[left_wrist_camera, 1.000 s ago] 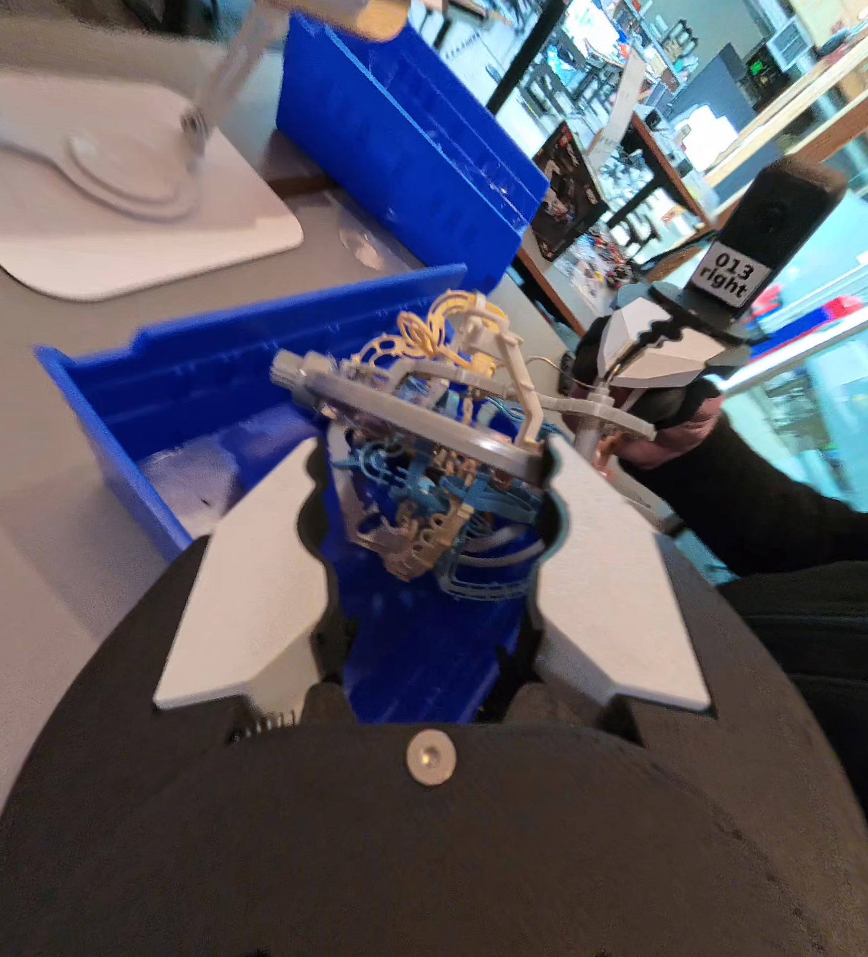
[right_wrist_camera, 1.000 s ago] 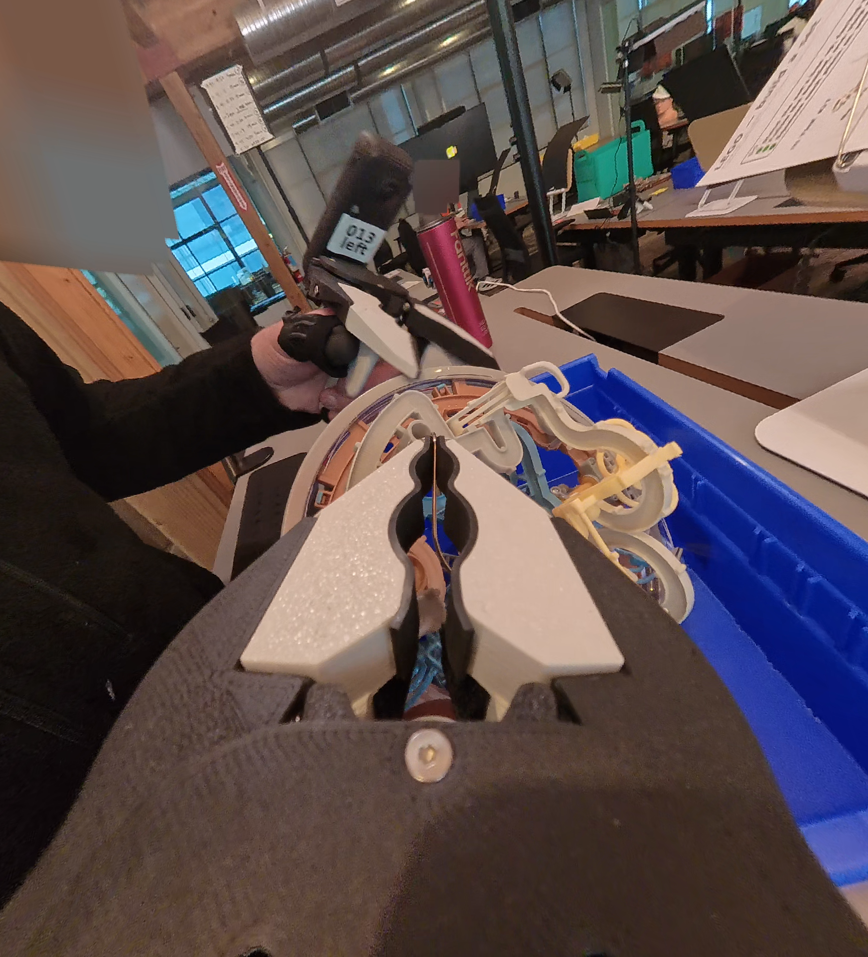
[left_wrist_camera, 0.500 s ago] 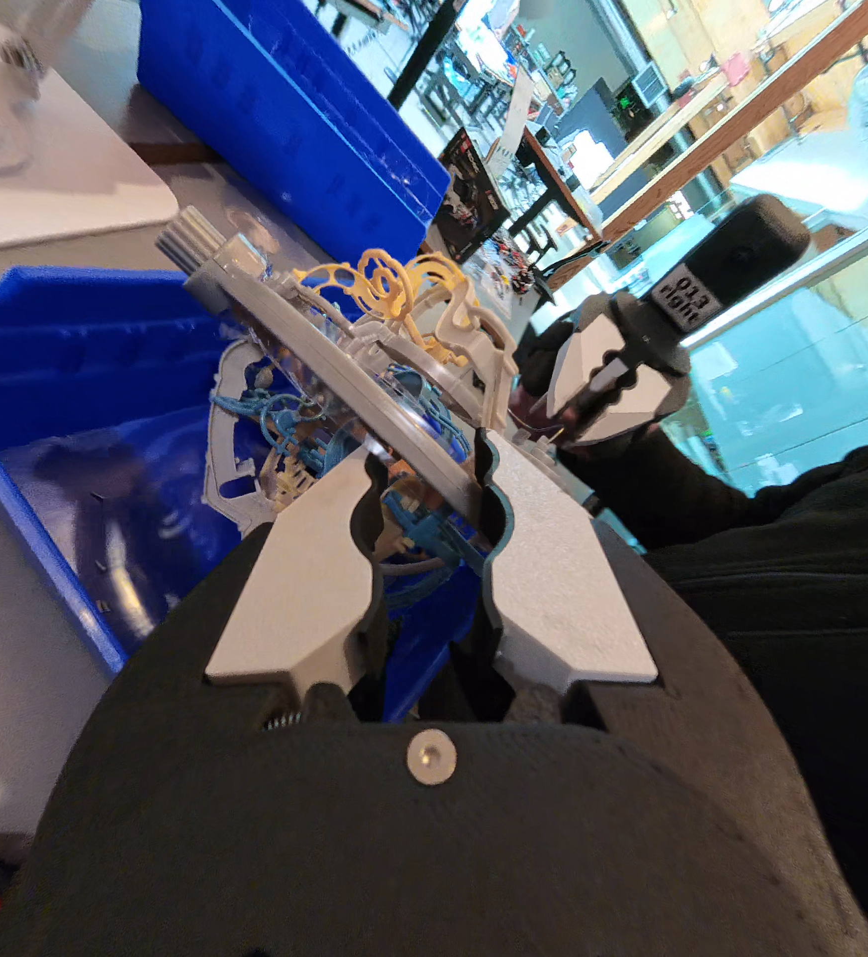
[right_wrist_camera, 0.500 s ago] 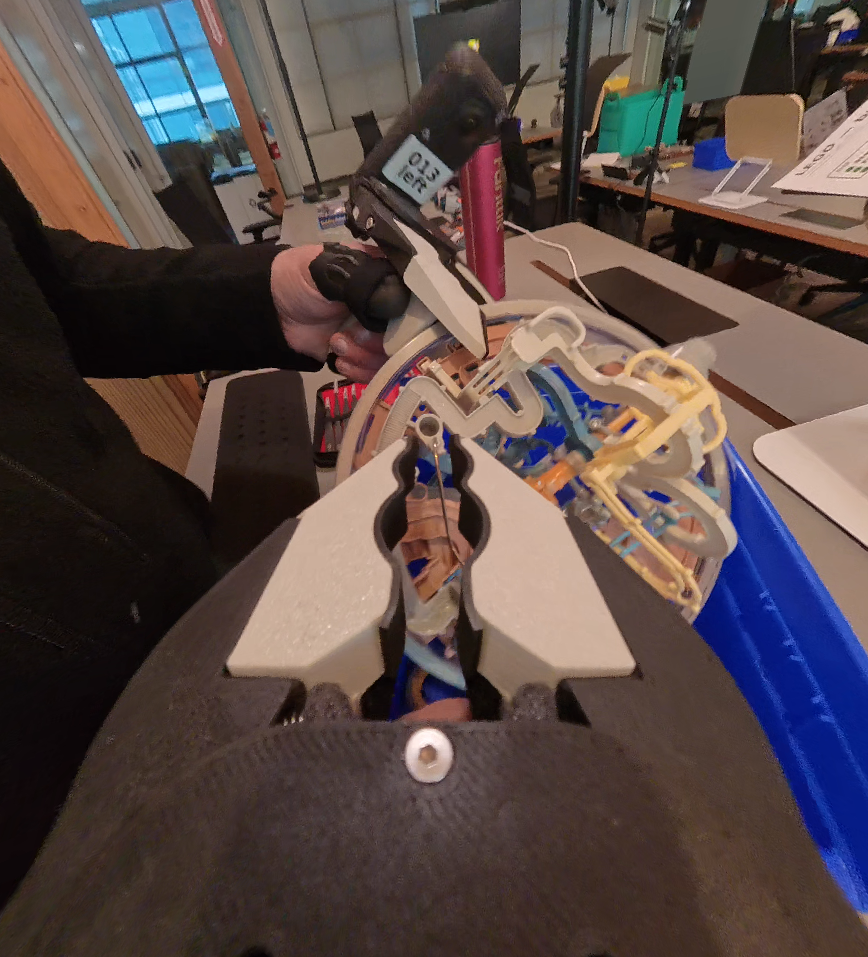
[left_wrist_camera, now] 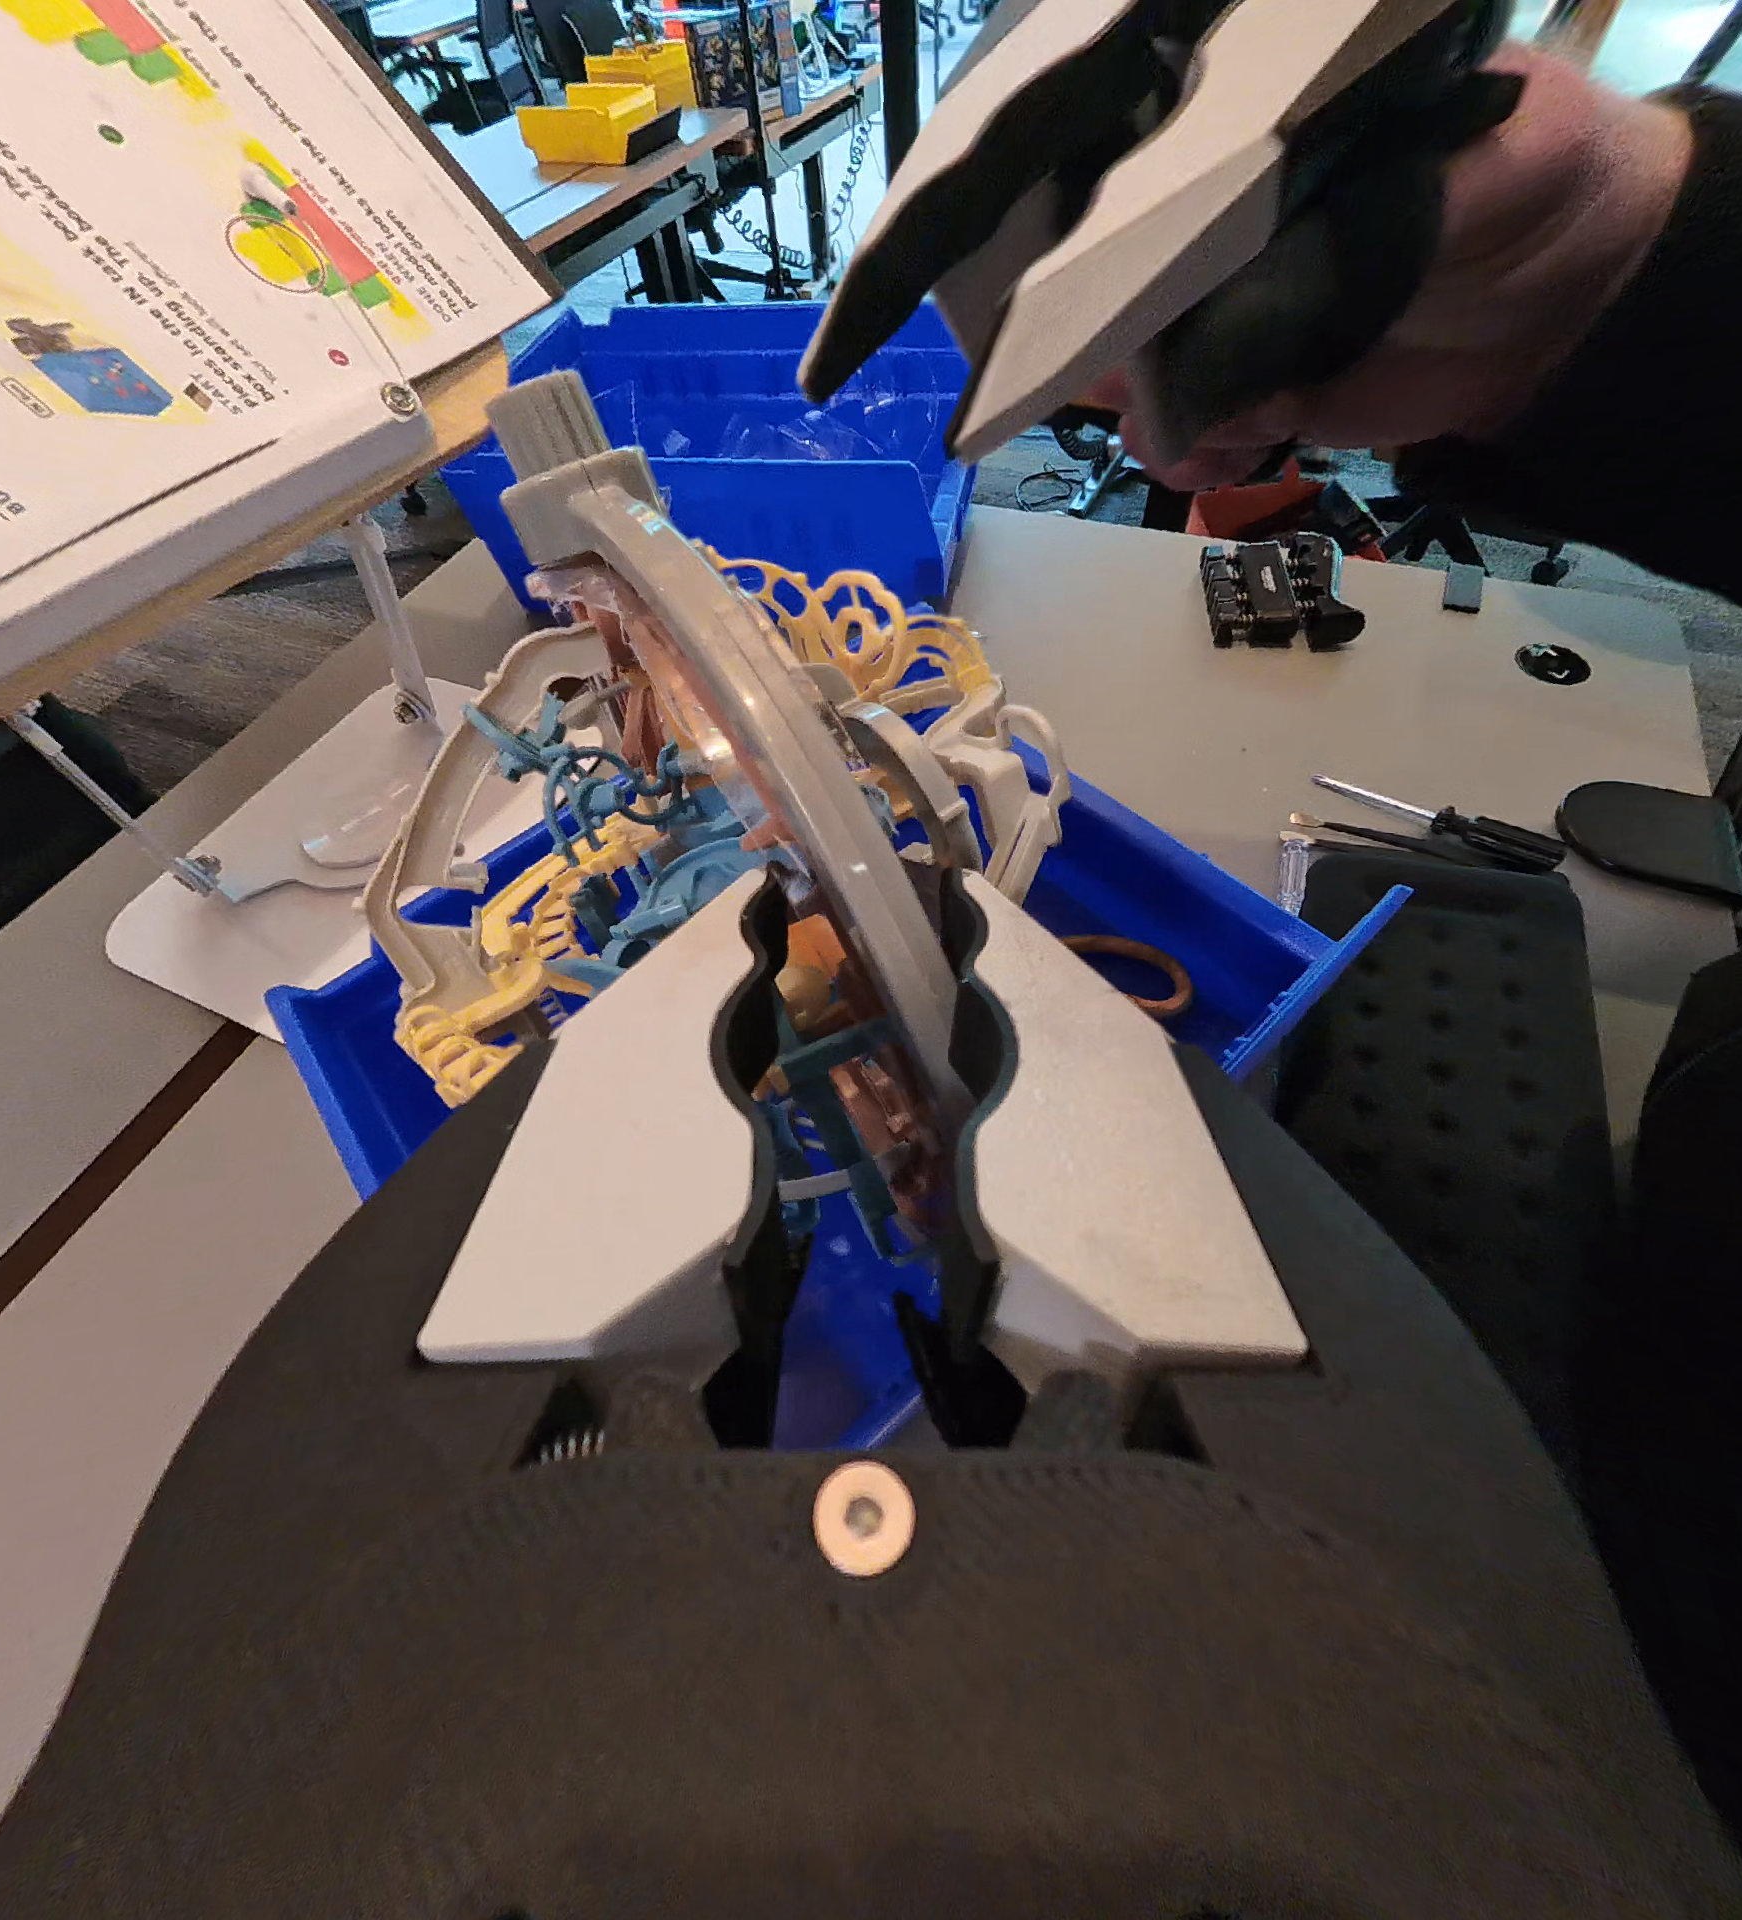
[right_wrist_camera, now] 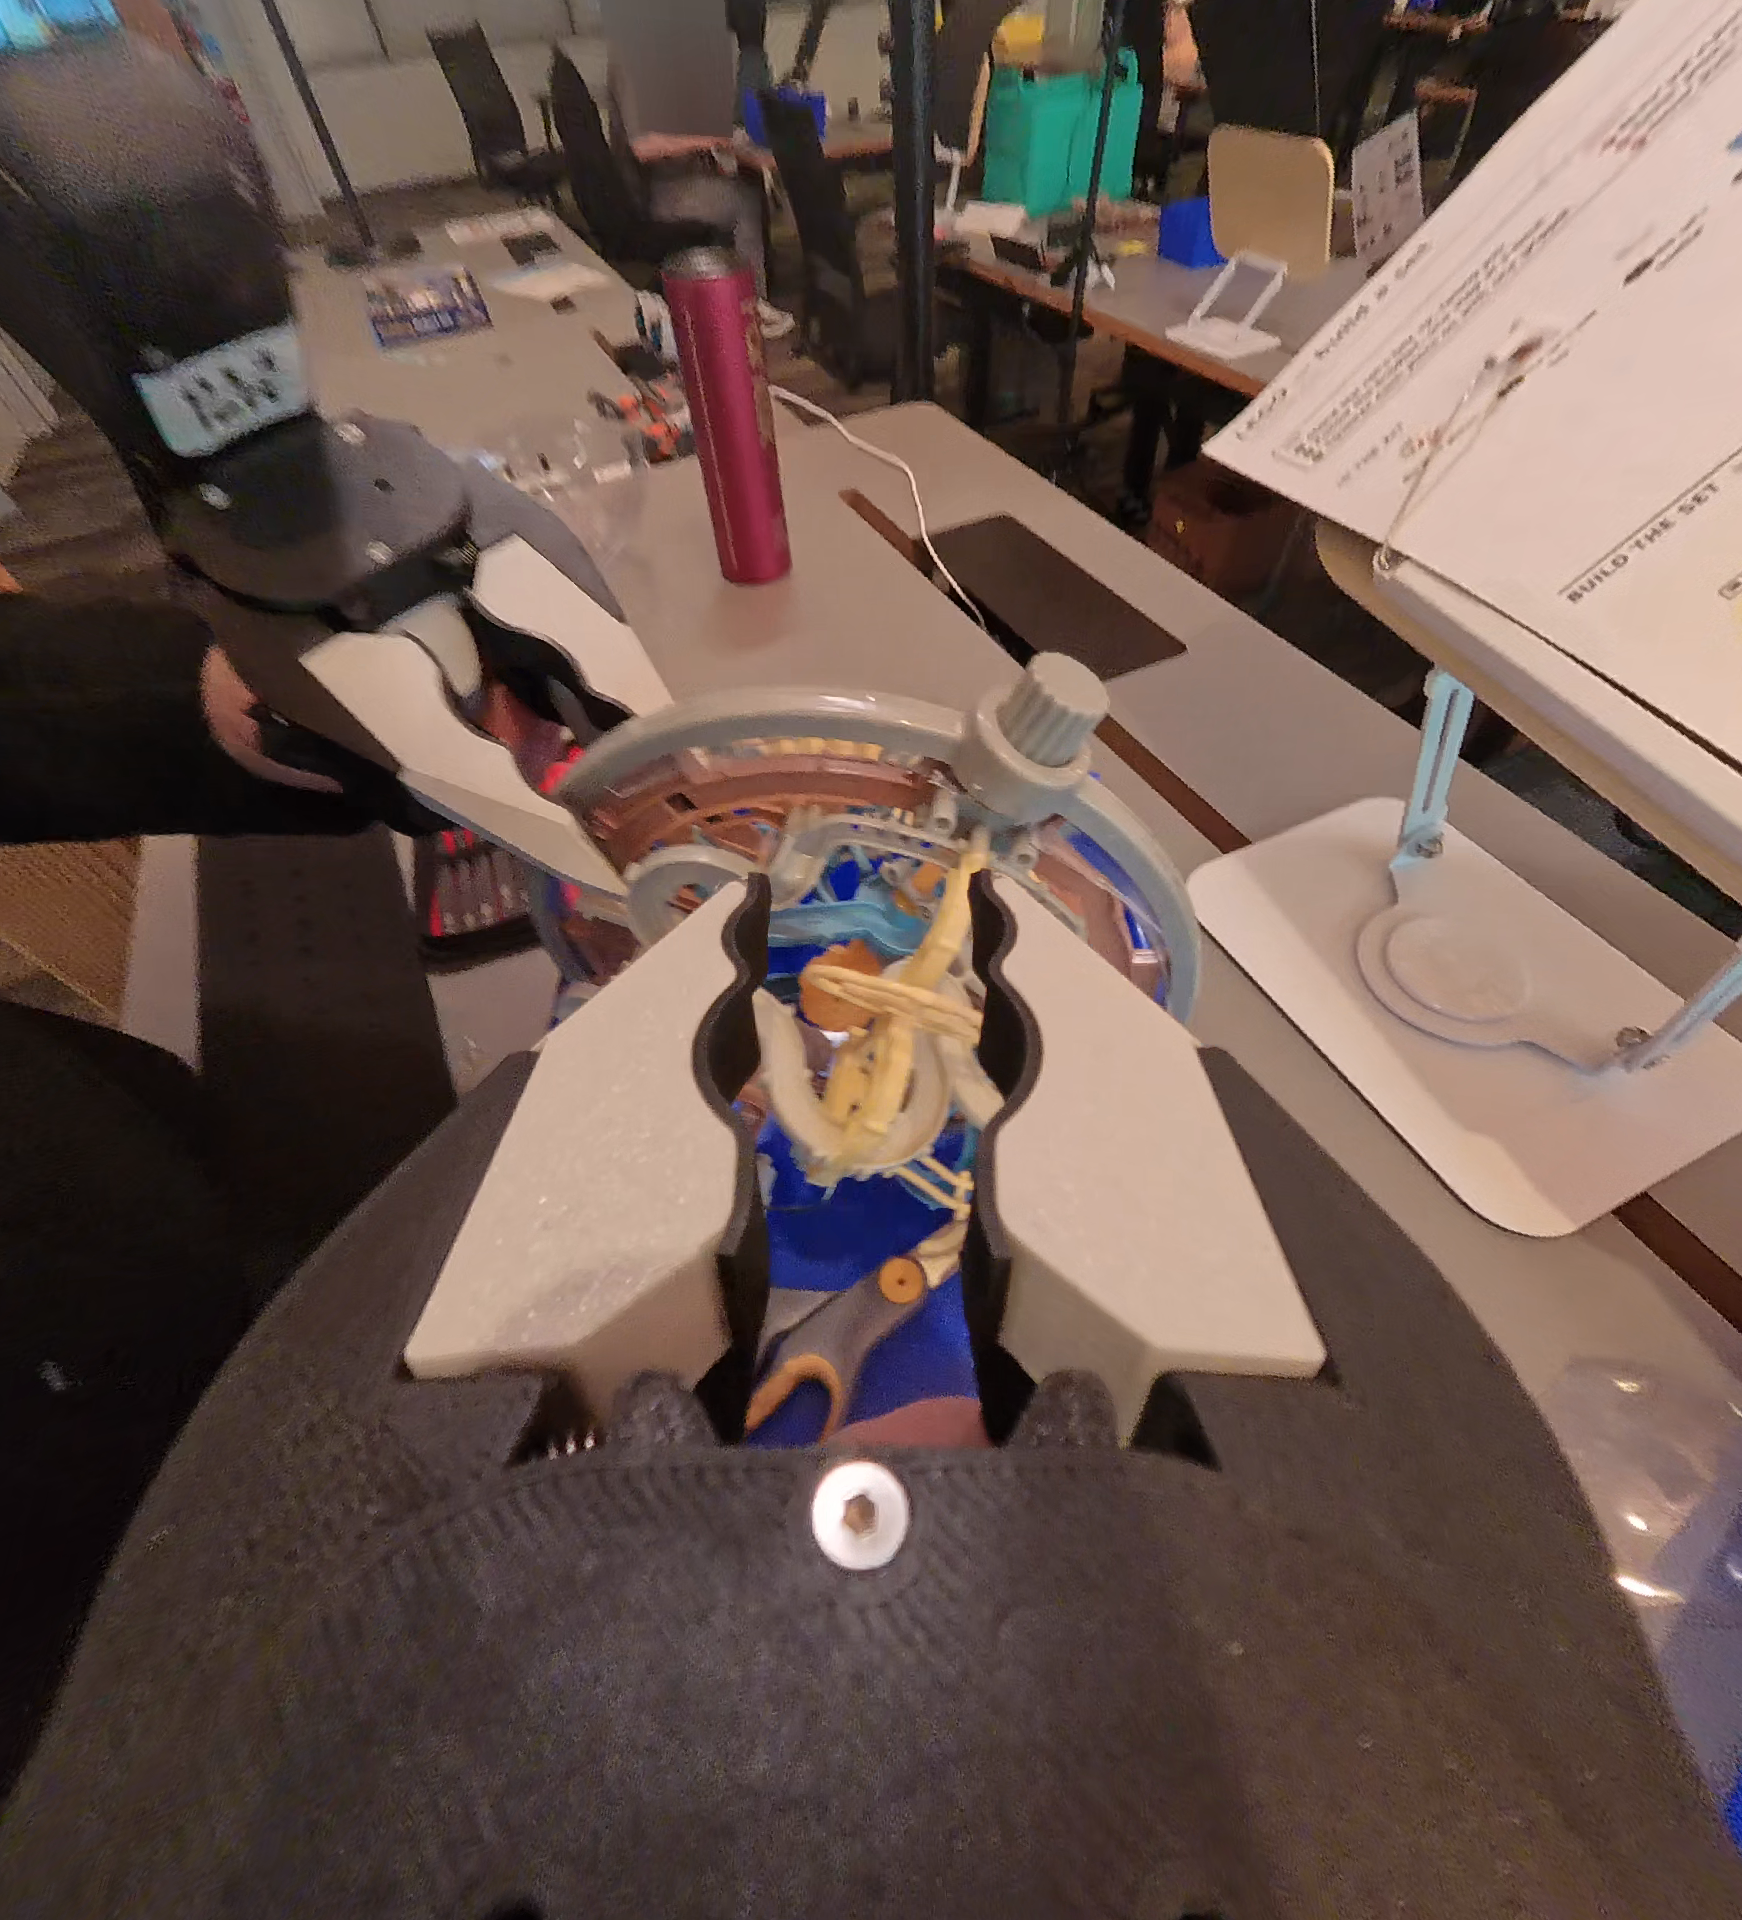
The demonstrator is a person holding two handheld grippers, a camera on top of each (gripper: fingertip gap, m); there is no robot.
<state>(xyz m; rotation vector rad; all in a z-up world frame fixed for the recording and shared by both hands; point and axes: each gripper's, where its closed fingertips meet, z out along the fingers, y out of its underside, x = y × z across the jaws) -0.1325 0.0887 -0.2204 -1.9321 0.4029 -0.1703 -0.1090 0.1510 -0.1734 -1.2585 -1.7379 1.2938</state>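
Left gripper [left_wrist_camera: 862,997] clenched on the grey ring of the maze ball [left_wrist_camera: 742,790], held edge-on and running away from the fingers over the blue bin [left_wrist_camera: 1210,914]; right gripper [right_wrist_camera: 867,997] open just above, perhaps not touching the tracks

grey table [left_wrist_camera: 1210,665] | blue bin [left_wrist_camera: 1137,883] | screwdrivers [left_wrist_camera: 1438,826] | white stand base [right_wrist_camera: 1469,1039]

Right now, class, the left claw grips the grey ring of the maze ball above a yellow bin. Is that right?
No: the bin is blue, not yellow, as the left wrist view shows. The left claw does grip the grey ring of the maze ball above it.
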